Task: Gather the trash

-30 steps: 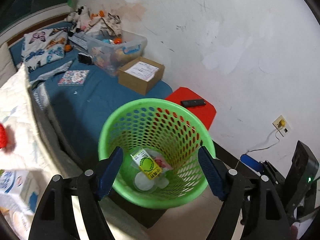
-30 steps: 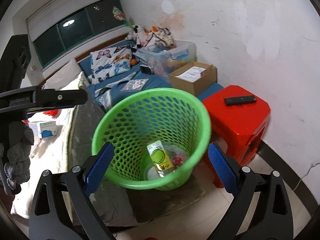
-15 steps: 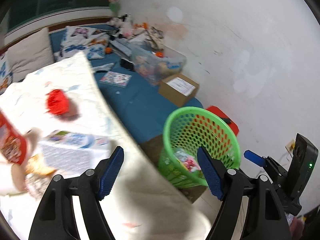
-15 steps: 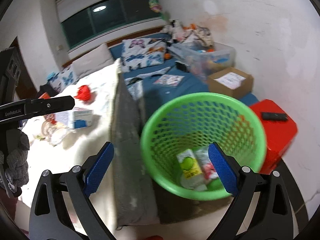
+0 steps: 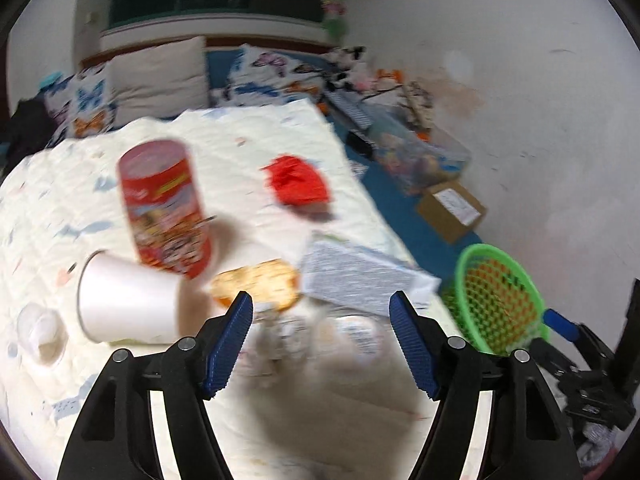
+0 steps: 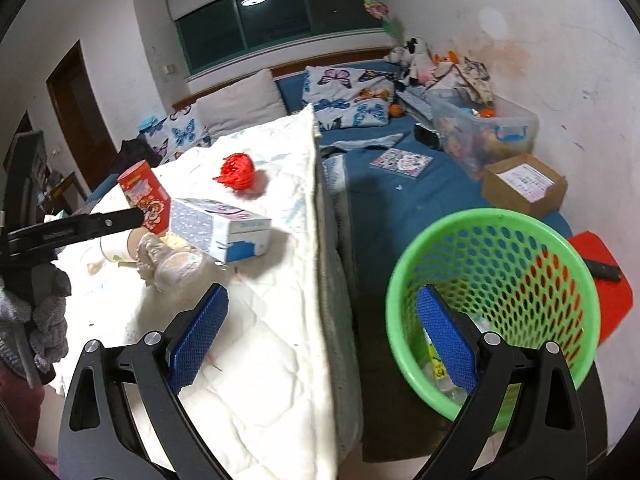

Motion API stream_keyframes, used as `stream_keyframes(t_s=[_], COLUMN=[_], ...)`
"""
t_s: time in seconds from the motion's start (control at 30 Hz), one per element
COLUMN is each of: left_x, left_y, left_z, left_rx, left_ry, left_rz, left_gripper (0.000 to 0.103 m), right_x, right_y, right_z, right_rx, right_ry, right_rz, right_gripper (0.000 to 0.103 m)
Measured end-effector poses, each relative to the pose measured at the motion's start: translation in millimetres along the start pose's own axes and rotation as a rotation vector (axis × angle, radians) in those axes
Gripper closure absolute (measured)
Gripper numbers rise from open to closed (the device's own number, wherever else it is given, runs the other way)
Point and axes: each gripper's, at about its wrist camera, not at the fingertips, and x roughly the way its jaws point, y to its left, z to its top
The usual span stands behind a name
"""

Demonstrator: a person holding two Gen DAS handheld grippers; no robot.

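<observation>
My left gripper (image 5: pixel 322 344) is open and empty above trash on the white quilt (image 5: pixel 248 152): a red snack canister (image 5: pixel 164 208), a white paper cup (image 5: pixel 124 304) on its side, a crumpled clear wrapper (image 5: pixel 288 336), a blue-white carton (image 5: pixel 360 276) and a red crumpled ball (image 5: pixel 298 182). My right gripper (image 6: pixel 322 338) is open and empty over the quilt's edge (image 6: pixel 316 240). The green basket (image 6: pixel 496 224) stands to its right with wrappers inside; it also shows in the left wrist view (image 5: pixel 496 300). The carton (image 6: pixel 220 228) and the red ball (image 6: pixel 238 172) show in the right wrist view.
A blue bed (image 6: pixel 384 200) holds a cardboard box (image 6: pixel 524 188), a clear storage bin (image 6: pixel 480 132), pillows and toys. A red stool (image 6: pixel 608 292) with a remote stands beside the basket by the white wall. My left gripper's arm (image 6: pixel 72 228) reaches in from the left.
Both grippers have swung left, away from the basket and over the quilt. The trash on the quilt has come into view close under the left gripper. Both stay open.
</observation>
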Motion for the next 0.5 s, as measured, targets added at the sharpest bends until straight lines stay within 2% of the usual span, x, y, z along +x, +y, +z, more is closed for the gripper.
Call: stream_keyframes(t_s=[0.27,0.37,0.5], left_x=[25.8,32.9,39.3], left_y=[23.9,32.3,36.3], left_z=[-9.1,-10.2,-11.8], left_rx=[-0.042,-0.054,-0.062], left_ry=[0.045,0.057,0.073], left_rz=[0.042,0.043,0.018], left_gripper=[0.035,0.035,0.041], right_x=[13.3,18.9,26.9], right_y=[14.6,17.5,20.9], right_z=[5.3,7.2,9.3], right_rx=[-0.031,-0.038,-0.043], right_ry=[0.018,0.026,0.037], right_rz=[0.019,0.024,0.033], right_gripper=[0.009,0.009,0.009])
